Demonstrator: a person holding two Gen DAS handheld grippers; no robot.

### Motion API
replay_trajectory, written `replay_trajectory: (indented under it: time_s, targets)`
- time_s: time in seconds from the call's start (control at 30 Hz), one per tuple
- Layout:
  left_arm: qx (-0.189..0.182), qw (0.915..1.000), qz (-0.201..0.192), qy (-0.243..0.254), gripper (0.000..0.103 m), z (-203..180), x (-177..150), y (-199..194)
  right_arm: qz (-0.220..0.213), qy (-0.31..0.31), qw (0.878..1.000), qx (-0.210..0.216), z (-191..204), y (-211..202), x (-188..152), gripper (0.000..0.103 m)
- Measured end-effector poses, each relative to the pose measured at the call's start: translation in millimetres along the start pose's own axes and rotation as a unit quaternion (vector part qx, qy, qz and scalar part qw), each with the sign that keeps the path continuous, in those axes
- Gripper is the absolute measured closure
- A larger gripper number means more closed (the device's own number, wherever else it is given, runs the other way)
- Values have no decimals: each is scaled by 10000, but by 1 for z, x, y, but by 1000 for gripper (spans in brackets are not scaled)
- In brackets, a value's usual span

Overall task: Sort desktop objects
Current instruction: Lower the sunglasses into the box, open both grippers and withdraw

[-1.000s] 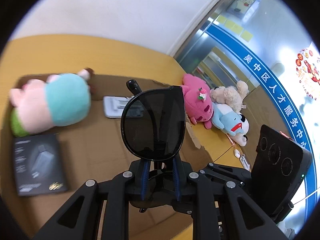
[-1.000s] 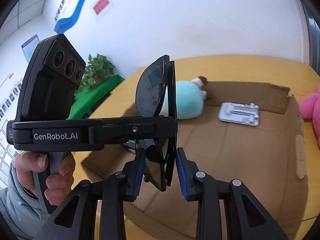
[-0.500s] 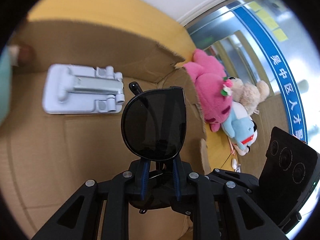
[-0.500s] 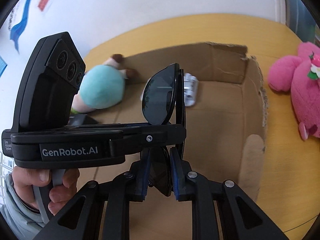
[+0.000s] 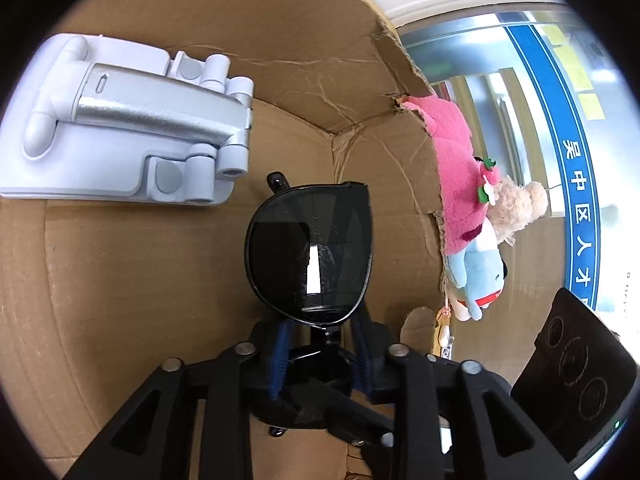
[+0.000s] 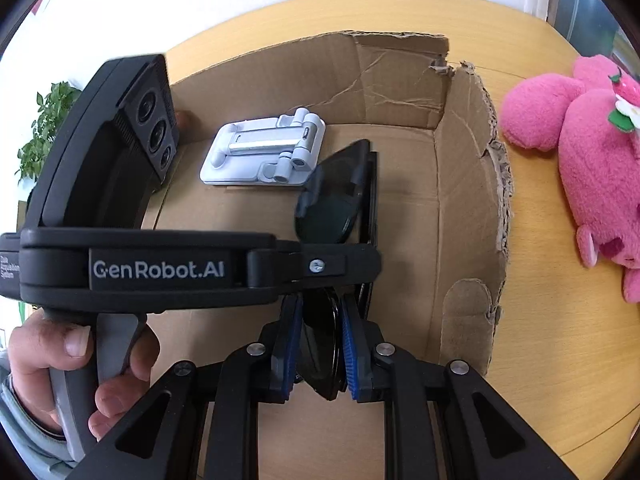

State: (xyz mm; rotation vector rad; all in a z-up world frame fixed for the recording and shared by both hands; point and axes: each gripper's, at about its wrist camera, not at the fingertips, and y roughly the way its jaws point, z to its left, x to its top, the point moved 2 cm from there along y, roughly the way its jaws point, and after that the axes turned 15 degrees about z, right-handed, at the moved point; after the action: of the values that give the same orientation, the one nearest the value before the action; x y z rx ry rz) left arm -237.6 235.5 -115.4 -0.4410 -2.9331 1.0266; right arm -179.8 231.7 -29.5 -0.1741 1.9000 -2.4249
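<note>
Black folded sunglasses [image 5: 310, 250] are held by both grippers low inside a cardboard box [image 5: 340, 64]. My left gripper [image 5: 320, 344] is shut on the bridge end of the sunglasses. My right gripper [image 6: 318, 344] is shut on the lower lens of the sunglasses [image 6: 336, 200], below the left gripper's body, which crosses the right wrist view. A white folding phone stand [image 5: 120, 120] lies on the box floor just beyond the glasses; it also shows in the right wrist view [image 6: 264, 152].
The box's torn right wall [image 6: 472, 208] stands right of the glasses. A pink plush [image 6: 592, 160] lies on the yellow table [image 6: 560, 360] outside the box, with a beige plush [image 5: 516, 208] and a blue plush [image 5: 476, 276] beside it.
Both grippers moved forward and down into the box with the sunglasses. The phone stand looms much closer, and the teal plush has left both views.
</note>
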Motion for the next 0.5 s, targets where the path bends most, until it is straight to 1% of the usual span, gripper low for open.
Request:
replay_trajectory:
  time_s: [0.03,0.07,0.1,0.13,0.2,0.23,0.27,0.3,0.37,0.4,0.43,0.47,0.5]
  targets:
    - [47,10000,-14,15,63,-2,-2,-2,1,2,10000,-24,2,0,0,84]
    - [105,9999,-46,44,51,-6,-4,-4,-8,-4,10000,-44,2,0,1,84]
    - [183,9998,-77,57,46,-8,-6,-7,-33,-26,10000,-78,3,0,0,84]
    - [237,9996,-138,58,44,-10,-10,-12,-73,-44,9999,-96,4,-2,-2,83]
    - [247,9994,-237,71,44,-16,-17,-25,-210,-109,9994,-270,10,-10,-12,82]
    - [261,9992,-278,146,44,-21,-22,-33,-332,-240,9984,-397,16,-18,-21,78]
    - [281,9986,-358,285,44,-28,-28,-42,-410,-327,9975,-469,19,-23,-30,72]
    - [328,9977,-434,408,44,-35,-35,-51,-506,-397,9965,-543,22,-30,-38,68]
    - [515,9941,-634,717,44,-50,-54,-71,-814,-468,9939,-572,27,-49,-60,50]
    - [657,9911,-751,879,44,-57,-65,-81,-980,-474,9926,-541,29,-58,-71,46]
    - [832,9866,-913,1063,44,-64,-78,-93,-1130,-482,9910,-538,33,-66,-81,39]
    - [1014,9804,-1107,1273,44,-71,-94,-106,-1289,-490,9890,-543,35,-74,-91,35]
    - [1183,9732,-1316,1469,43,-77,-111,-119,-1442,-500,9868,-538,37,-82,-101,33]
